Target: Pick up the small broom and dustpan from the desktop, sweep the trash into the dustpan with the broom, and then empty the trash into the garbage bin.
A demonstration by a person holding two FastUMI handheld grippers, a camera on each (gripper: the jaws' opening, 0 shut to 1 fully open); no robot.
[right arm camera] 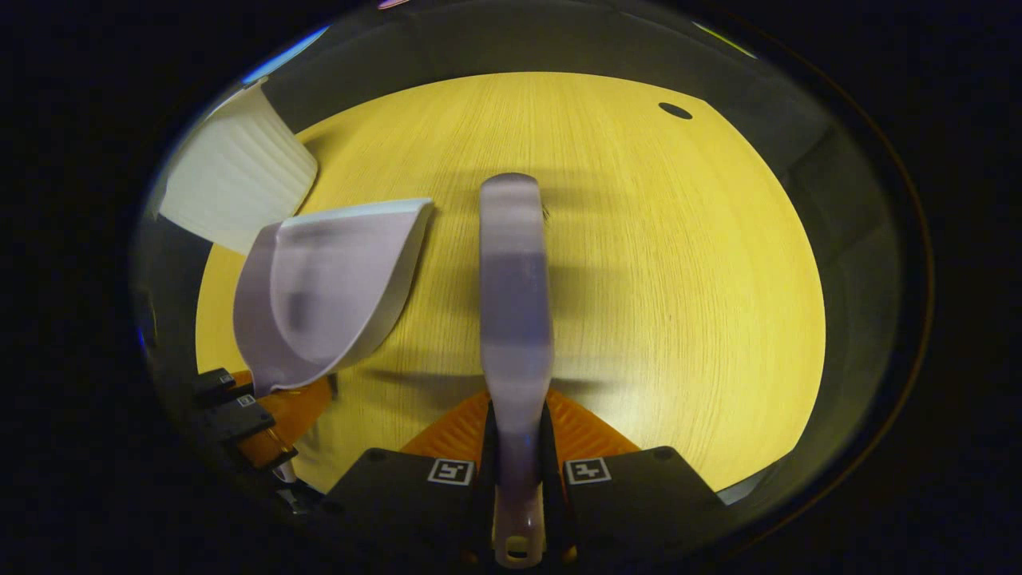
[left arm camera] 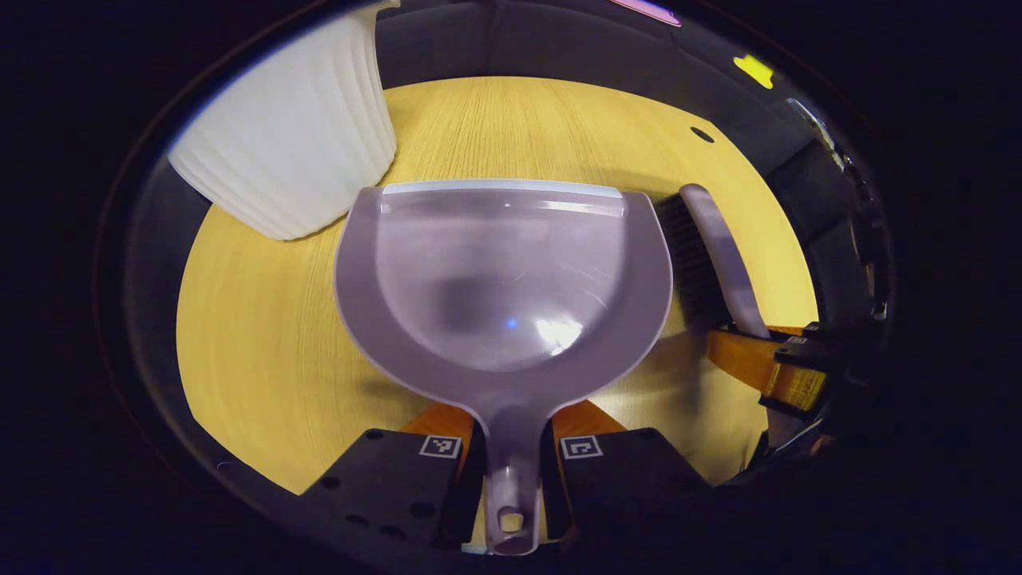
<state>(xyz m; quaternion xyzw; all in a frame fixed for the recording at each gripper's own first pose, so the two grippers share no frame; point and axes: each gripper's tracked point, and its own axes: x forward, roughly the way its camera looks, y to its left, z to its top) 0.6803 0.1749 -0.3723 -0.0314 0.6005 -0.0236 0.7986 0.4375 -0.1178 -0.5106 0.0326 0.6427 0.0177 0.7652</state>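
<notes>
Firmly, the left gripper [left arm camera: 511, 463] clamps the dustpan [left arm camera: 503, 279] by its handle. Likewise the right gripper [right arm camera: 519, 471] pinches the broom [right arm camera: 515, 303] over the surface [right arm camera: 679, 279], near the bin [left arm camera: 295, 136].

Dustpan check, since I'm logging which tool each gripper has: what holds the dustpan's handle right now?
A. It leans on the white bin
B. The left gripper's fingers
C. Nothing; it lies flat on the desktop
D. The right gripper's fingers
B: in the left gripper view the dustpan handle sits clamped between the left gripper fingers, while the right gripper clamps the broom.
</notes>
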